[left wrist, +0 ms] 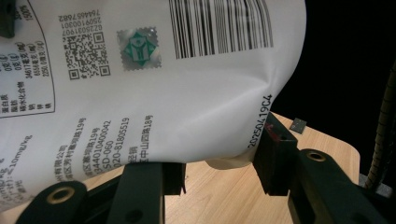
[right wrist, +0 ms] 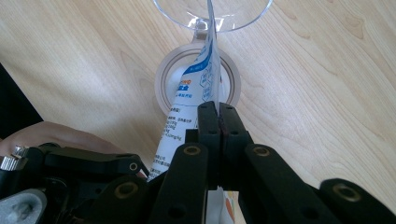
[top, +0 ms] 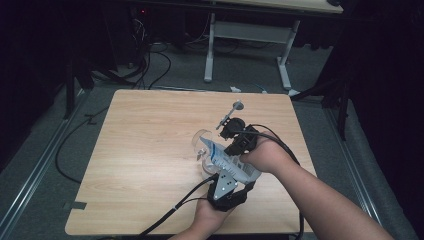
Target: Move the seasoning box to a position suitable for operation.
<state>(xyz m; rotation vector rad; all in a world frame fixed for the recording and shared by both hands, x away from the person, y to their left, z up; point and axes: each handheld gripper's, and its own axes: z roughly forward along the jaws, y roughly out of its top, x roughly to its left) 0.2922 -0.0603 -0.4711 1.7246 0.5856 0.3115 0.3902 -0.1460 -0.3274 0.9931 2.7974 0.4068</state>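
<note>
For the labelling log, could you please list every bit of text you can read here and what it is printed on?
All on the white pouch, which both grippers hold, upside down in the left gripper view:
"20250419C4" at its edge.
"020-81805519".
"344010400042".
"2509100301" beside the QR code.
Barcode, QR code, green seal: no readable words.
Chinese lines and nutrition table: too small.

On the table (top: 150, 150), right of its middle and nearer the right edge than the left, a glass (top: 202, 145) stood with a pouch (top: 227, 162) held over it, one end of the pouch at the glass's mouth. The left gripper (top: 222, 187) sat toward the near edge, at the pouch's near end, and the right gripper (top: 239, 142) sat just behind it, toward the far edge, pinching the pouch's edge above the glass.
</note>
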